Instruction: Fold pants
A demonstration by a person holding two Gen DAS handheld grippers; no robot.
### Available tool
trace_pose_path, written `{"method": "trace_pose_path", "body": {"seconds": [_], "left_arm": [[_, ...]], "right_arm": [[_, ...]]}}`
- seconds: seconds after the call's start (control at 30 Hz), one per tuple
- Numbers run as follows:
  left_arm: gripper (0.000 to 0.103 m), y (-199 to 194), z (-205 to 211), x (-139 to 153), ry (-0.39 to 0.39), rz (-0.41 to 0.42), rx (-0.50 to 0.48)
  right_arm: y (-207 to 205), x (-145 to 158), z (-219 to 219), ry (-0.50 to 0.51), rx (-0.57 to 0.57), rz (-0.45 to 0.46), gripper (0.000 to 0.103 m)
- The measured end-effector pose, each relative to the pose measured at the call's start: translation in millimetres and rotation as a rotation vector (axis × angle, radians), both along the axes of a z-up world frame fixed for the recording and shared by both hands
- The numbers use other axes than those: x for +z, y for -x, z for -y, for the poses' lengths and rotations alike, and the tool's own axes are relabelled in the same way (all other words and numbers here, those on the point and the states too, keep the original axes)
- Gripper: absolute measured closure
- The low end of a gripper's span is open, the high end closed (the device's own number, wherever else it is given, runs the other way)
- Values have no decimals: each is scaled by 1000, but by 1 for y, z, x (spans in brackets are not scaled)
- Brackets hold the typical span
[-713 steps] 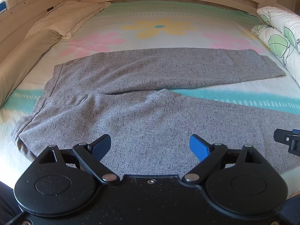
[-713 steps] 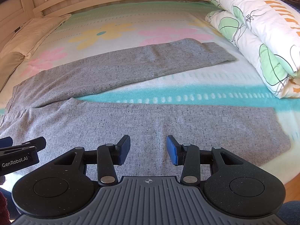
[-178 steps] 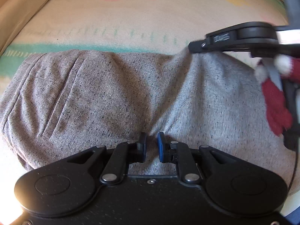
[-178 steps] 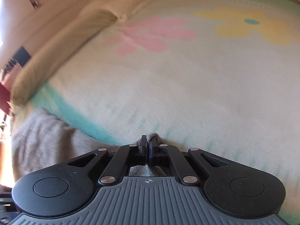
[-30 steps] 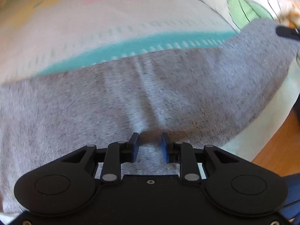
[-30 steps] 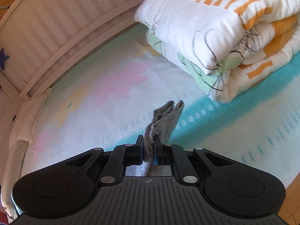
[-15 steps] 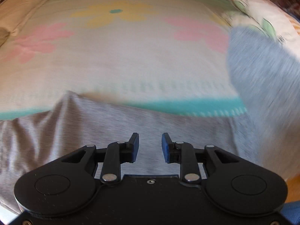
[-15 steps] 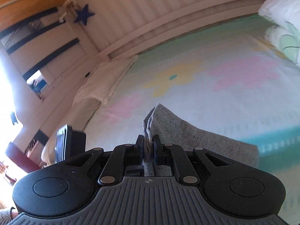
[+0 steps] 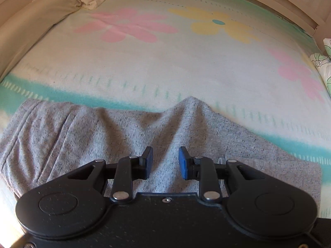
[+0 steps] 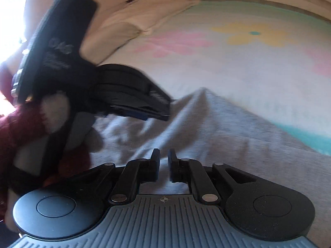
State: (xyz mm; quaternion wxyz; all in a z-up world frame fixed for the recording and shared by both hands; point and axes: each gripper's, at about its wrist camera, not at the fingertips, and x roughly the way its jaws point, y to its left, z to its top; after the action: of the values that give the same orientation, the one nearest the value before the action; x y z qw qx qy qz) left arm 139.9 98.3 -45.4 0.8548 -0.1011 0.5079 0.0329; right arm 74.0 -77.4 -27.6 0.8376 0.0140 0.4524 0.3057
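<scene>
While the grey pants (image 9: 128, 132) lie bunched across the near half of the flowered bedsheet (image 9: 165, 62), the left gripper (image 9: 165, 162) hovers just above them, blue pads parted with a moderate gap, nothing between them. Fabric fills the view from 8 to 4 o'clock of its fingertips, and a raised peak of cloth sits at 12 o'clock, just beyond the pads. Waistband seams run at 9 o'clock. Beige pillows (image 9: 41, 12) at 11 o'clock, patterned duvet (image 9: 324, 62) at 3 o'clock edge.

Right wrist view: right gripper (image 10: 163, 166) has its pads narrowly parted, only a slim gap, no cloth pinched; pants (image 10: 206, 128) lie under and ahead of it, same peak at 12 o'clock. Left gripper (image 10: 163, 111) shows blurred at 10 o'clock over the fabric, held by a hand in a dark red sleeve (image 10: 18, 128)
</scene>
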Motion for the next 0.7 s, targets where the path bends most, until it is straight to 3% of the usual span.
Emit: {"method": "trace_pose_path", "body": {"seconds": [0.17,0.27,0.4,0.5,0.63,0.7], "left_arm": [[68,1,0,3,37,-3,-22],[57,7,12,8,62,1,-84],[45,14,45,4,84,-6,-219],[38,19,69,-5,60,-38,-299],[38,26,80,-24,-21,-99,-298],[32,28,80,-31,-21,-121,-290]], "right_arm": [[10,25,30,-52,-21,-10,90],[2,39,74,-59,-148,13,90],[-15,39,146,-46,-389,-31,88],[-16,37,186,-39,-511,-47,88],[-17,35,223,-49,-608,-58,88],[-23,28,235,-27,-654,-65,88]]}}
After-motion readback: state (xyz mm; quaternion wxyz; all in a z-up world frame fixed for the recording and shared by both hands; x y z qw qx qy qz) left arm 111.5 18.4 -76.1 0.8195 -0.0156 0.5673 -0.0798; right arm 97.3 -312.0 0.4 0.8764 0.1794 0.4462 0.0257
